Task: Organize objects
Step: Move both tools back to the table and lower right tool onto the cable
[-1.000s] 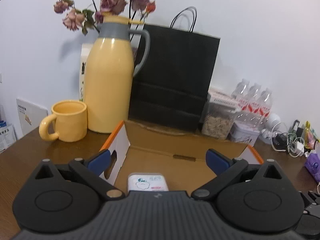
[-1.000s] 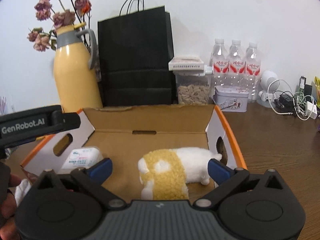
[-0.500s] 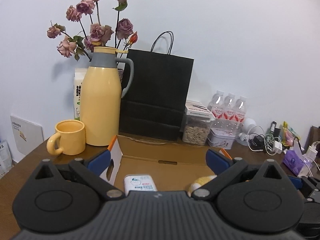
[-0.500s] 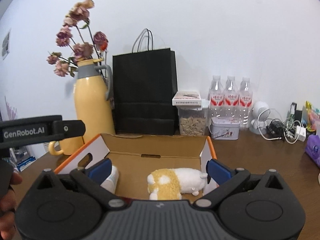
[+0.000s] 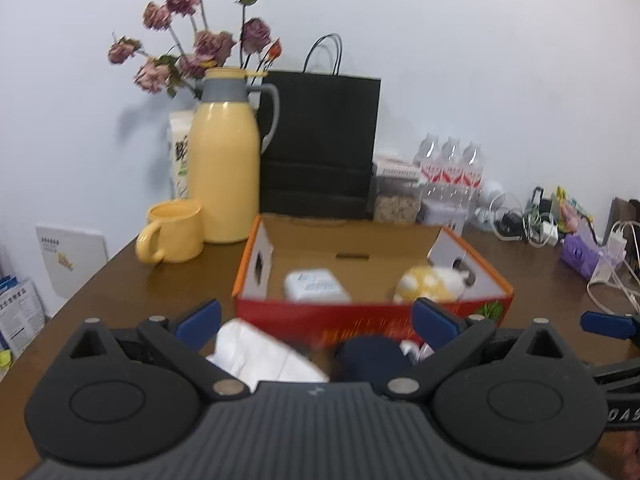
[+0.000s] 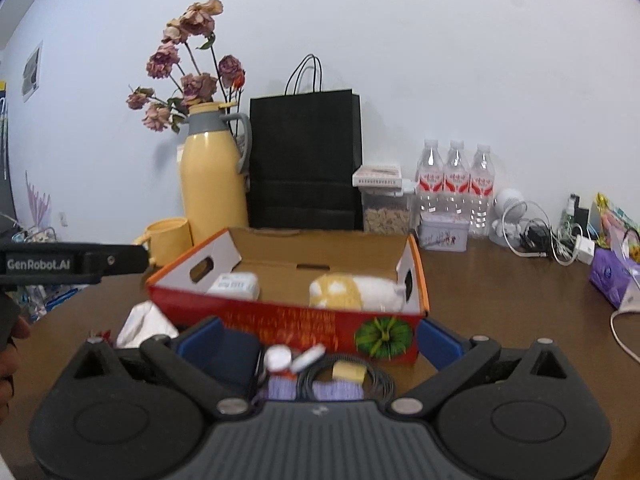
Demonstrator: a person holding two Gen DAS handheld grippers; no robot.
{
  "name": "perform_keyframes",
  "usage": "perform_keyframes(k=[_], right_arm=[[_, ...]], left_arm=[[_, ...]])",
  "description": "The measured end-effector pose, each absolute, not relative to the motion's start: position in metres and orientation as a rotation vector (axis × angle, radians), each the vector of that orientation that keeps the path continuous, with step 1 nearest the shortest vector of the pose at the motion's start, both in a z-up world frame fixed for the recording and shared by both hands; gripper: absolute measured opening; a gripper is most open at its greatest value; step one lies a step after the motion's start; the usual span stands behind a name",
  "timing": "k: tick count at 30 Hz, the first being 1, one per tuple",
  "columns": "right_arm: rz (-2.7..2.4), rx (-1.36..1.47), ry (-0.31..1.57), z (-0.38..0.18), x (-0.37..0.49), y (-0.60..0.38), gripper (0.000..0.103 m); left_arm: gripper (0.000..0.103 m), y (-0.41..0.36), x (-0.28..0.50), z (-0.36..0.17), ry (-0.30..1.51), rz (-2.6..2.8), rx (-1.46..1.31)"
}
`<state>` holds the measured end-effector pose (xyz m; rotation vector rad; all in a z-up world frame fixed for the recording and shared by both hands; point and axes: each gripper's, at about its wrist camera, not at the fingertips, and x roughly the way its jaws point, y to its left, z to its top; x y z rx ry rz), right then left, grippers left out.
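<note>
Both grippers — left gripper (image 5: 316, 314), right gripper (image 6: 318, 338) — stand spread and empty before one red-fronted cardboard box (image 6: 288, 322) holding two things — a white tissue pack (image 6: 234, 285) and a yellow-and-white plush toy (image 6: 352, 290).

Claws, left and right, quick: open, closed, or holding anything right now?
Left claw: open, holding nothing.
Right claw: open, holding nothing.

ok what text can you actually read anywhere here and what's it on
"GenRobot.AI" on the left gripper, seen from the right wrist view.
"OAS" on the right gripper's edge, cut off.
Red box front print: blurred.
Water bottles, carton and tissue pack labels: too small or blurred to read.
</note>
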<state>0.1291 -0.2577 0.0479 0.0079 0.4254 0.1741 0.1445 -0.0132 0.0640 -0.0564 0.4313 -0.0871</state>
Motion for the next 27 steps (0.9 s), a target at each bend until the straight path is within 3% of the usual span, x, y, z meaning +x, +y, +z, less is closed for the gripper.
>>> perform_keyframes(k=[12, 27], right_arm=[[0.182, -0.002, 0.553, 0.005, 0.096, -0.252, 0.103], [0.133, -0.035, 0.637, -0.006, 0.153, -0.255, 0.103]], left_arm=[[0.103, 0.031, 0.105, 0.030, 0.511, -0.035, -0.091], [0.103, 0.056, 0.111, 0.017, 0.556, 0.020, -0.135]])
